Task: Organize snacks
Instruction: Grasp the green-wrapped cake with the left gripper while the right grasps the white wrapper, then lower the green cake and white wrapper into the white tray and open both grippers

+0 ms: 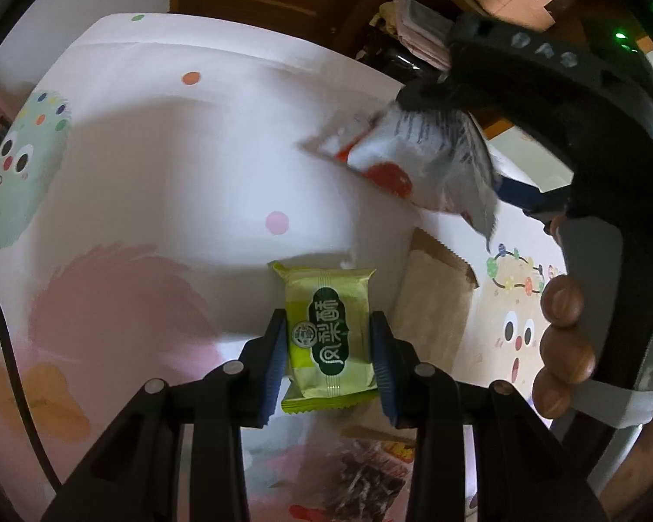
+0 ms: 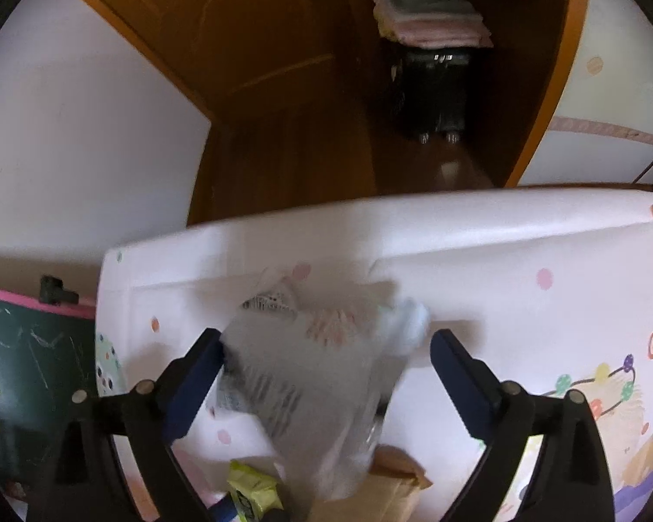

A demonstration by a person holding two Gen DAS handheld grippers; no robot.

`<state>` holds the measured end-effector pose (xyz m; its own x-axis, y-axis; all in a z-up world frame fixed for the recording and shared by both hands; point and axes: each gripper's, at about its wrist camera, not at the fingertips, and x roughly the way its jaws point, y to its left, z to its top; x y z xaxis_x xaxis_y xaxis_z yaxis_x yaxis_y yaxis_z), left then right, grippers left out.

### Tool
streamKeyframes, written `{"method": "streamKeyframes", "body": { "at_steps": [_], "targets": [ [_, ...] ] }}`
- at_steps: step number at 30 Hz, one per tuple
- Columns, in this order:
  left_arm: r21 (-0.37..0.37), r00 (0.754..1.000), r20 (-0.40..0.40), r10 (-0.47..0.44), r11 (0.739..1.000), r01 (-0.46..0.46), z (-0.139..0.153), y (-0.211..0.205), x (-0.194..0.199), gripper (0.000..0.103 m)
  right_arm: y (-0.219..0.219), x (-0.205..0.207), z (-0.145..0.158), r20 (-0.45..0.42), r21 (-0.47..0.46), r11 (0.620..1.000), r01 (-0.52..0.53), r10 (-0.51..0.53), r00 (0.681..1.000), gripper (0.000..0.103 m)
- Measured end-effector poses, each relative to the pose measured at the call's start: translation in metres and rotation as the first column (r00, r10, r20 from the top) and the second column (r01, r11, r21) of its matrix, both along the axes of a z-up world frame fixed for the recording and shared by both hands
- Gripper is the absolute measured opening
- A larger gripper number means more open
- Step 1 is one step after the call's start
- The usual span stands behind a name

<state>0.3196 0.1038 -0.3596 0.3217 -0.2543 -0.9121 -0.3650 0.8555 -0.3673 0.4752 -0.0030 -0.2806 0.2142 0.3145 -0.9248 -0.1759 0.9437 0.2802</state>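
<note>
The left gripper [image 1: 328, 339] reaches out low over the table [image 1: 161, 165], its 2 blue-padded fingers [image 1: 274, 361] pinching a green snack packet [image 1: 328, 335] by its long sides, near the middle of the patterned cloth. The right gripper [image 2: 326, 374] is held higher, toward the table's right edge, a bare hand [image 1: 563, 343] wrapped round its handle; its fingers [image 2: 461, 385] stand spread wide. A white crinkled snack bag [image 2: 309, 396], blurred, hangs between them, touching the left finger; whether that finger is holding it I cannot tell. The left wrist view shows red print on that bag [image 1: 413, 165] and a dark snack packet [image 1: 361, 478] below the gripper; the right wrist view shows neither. Both show a tan paper packet [image 1: 435, 291] lying flat just beside the green one. The right wrist view alone shows folded cloths [image 2: 431, 15] on a wooden shelf beyond the far edge.
</note>
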Motion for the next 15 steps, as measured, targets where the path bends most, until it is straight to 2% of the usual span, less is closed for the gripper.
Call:
{"method": "streamKeyframes", "body": {
  "at_steps": [1,2,3,5,8,11,15],
  "targets": [
    [-0.001,1.000,-0.001,0.004,1.000,-0.004,0.000,0.001,-0.002,0.035,0.003,0.000,-0.002,-0.010,-0.022,1.000,-0.007,0.007,1.000,0.096],
    [0.002,1.000,-0.003,0.005,1.000,-0.005,0.000,0.000,0.000,0.035,0.006,-0.002,-0.006,-0.022,-0.054,0.998,-0.014,0.013,1.000,0.091],
    [0.007,1.000,-0.004,0.006,1.000,-0.006,0.000,0.000,-0.001,0.035,0.009,-0.003,-0.009,-0.032,-0.072,0.997,-0.021,0.019,0.999,0.073],
    [0.015,1.000,-0.007,0.009,1.000,-0.009,0.000,0.001,-0.004,0.035,0.011,-0.009,-0.010,-0.028,-0.076,0.997,-0.032,0.030,0.999,0.064],
    [0.030,1.000,-0.009,0.014,0.999,-0.013,0.003,-0.002,-0.006,0.035,0.011,-0.018,-0.008,-0.037,-0.064,0.997,-0.038,0.036,0.999,0.061],
    [0.043,1.000,-0.002,0.017,0.999,-0.017,0.011,-0.006,-0.009,0.035,0.009,-0.030,0.000,-0.003,-0.074,0.996,-0.043,0.042,0.999,0.060],
    [0.085,1.000,0.028,0.007,0.996,-0.009,0.030,-0.007,-0.021,0.035,-0.006,-0.048,0.026,0.029,-0.017,0.999,-0.029,0.030,0.999,0.060]
  ]
}}
